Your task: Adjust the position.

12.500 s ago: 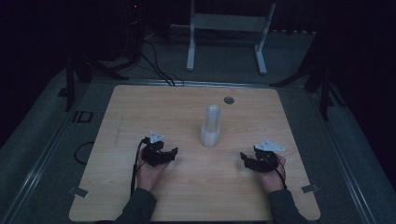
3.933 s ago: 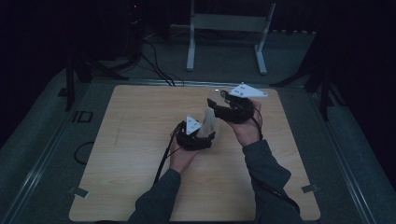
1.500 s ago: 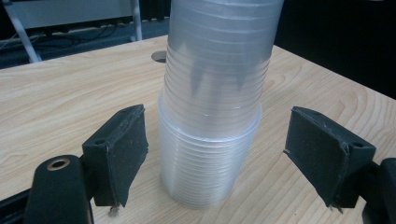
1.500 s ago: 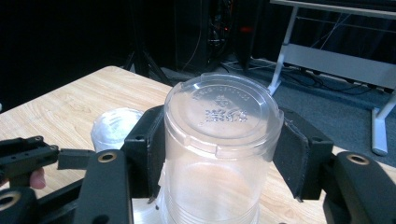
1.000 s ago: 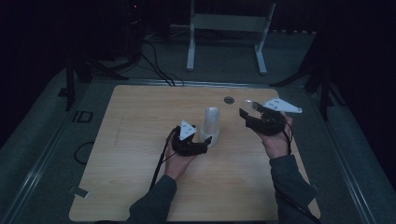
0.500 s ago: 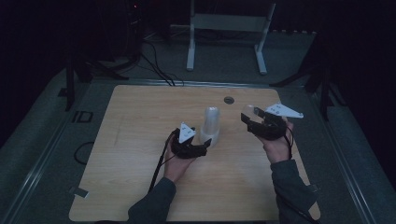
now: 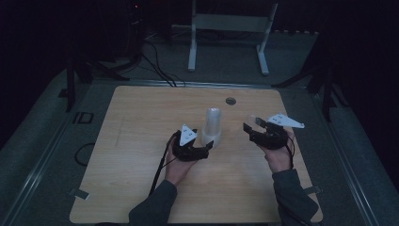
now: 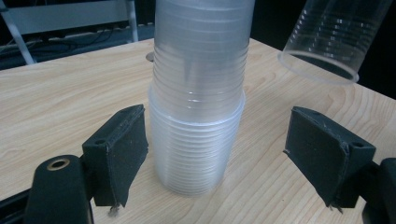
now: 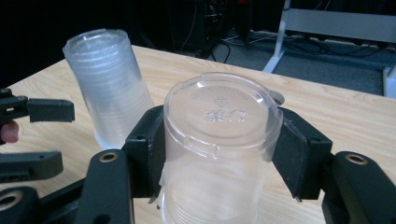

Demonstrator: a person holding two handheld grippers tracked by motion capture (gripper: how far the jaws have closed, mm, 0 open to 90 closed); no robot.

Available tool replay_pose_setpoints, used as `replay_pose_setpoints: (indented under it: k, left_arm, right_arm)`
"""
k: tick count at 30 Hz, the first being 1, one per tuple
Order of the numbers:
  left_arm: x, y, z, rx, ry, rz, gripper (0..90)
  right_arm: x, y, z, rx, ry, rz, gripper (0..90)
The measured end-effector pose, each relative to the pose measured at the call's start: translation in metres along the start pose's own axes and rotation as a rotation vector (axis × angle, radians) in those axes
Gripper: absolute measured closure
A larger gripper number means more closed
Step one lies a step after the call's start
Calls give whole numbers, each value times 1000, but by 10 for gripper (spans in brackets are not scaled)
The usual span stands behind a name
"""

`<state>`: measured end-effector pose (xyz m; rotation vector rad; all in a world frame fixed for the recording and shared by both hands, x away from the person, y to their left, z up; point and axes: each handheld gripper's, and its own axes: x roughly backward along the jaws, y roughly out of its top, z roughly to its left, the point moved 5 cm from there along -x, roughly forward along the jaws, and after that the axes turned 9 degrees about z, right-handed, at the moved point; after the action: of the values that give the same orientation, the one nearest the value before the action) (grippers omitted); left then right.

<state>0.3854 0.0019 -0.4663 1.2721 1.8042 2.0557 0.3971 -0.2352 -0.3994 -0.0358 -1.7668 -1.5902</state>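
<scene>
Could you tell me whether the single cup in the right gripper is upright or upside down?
Upside down: the single cup shows its closed base uppermost between the right gripper jaws.

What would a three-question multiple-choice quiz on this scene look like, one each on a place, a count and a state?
1. Where does the cup stack stand?
A. On the floor
B. On the table, between the open jaws of the left gripper
C. On the white stand

2. How many cups does the right gripper hold?
A. One
B. Three
C. None

3. How is the held cup turned?
A. Lying flat on the table
B. Mouth up
C. Base toward the right gripper's camera, mouth away

Answers:
1 B, the left gripper view shows the stack on the wood, a jaw on each side with gaps.
2 A, the right gripper view shows a single clear cup clamped between the pads.
3 C, its embossed base faces the right gripper's camera, and the left gripper view shows its open mouth in the air.
</scene>
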Motion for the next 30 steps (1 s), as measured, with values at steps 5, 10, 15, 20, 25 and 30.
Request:
replay_pose_setpoints:
  k: [5,10,15,20,25,30]
  left_arm:
    - [1,2,-2,-8,-3,-3,204]
    - [2,2,-4,-17,-3,-5,204]
    - [3,2,-6,-20,-9,-6,205]
    - [3,3,-10,-30,-17,-7,207]
    - [2,3,-13,-38,-25,-2,208]
    - [1,2,-15,-35,-30,-1,208]
  right_arm:
    - [1,-7,0,-22,8,-2,404]
    - [-1,-15,1,-41,10,1,404]
    - [-1,-24,1,-62,11,7,404]
    - [-1,-32,1,-86,12,8,404]
    - [-2,-36,2,-110,28,4,405]
    - [-3,-40,1,-139,35,1,406]
